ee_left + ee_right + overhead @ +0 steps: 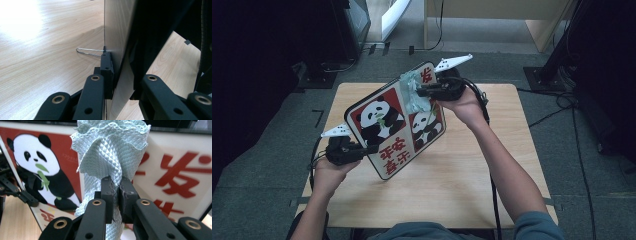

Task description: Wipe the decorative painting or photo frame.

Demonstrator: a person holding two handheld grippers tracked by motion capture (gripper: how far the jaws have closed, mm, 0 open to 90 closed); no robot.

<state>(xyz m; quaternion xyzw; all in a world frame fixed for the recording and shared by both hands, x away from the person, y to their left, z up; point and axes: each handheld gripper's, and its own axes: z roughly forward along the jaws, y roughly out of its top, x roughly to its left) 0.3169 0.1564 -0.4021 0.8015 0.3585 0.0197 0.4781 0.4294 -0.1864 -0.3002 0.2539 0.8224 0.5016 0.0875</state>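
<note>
Gripping the lower left edge of the panda board (pixel 394 122), the left gripper (pixel 362 149) has its jaws clamped on that thin edge, one pad on the plain wooden back, the other on the printed face; in the left gripper view a thin wire stand (pixel 88 52) juts from the back. Under and left of this gripper the wooden tabletop (pixel 452 185) lies bare out to its near and left edges. The board is held tilted above the tabletop, its lowest corner just over the wood near the middle, its top corner reaching past the far edge. Rounded at the corners and rimmed in black, it shows two black-and-white pandas on red panels with red Chinese characters on cream. To the right, the right gripper (pixel 422 92) has its jaws pinched tight on a pale blue-green quilted cloth (pixel 110 150), bunched against the board's upper face. Right of that forearm the tabletop is open to its right edge.
</note>
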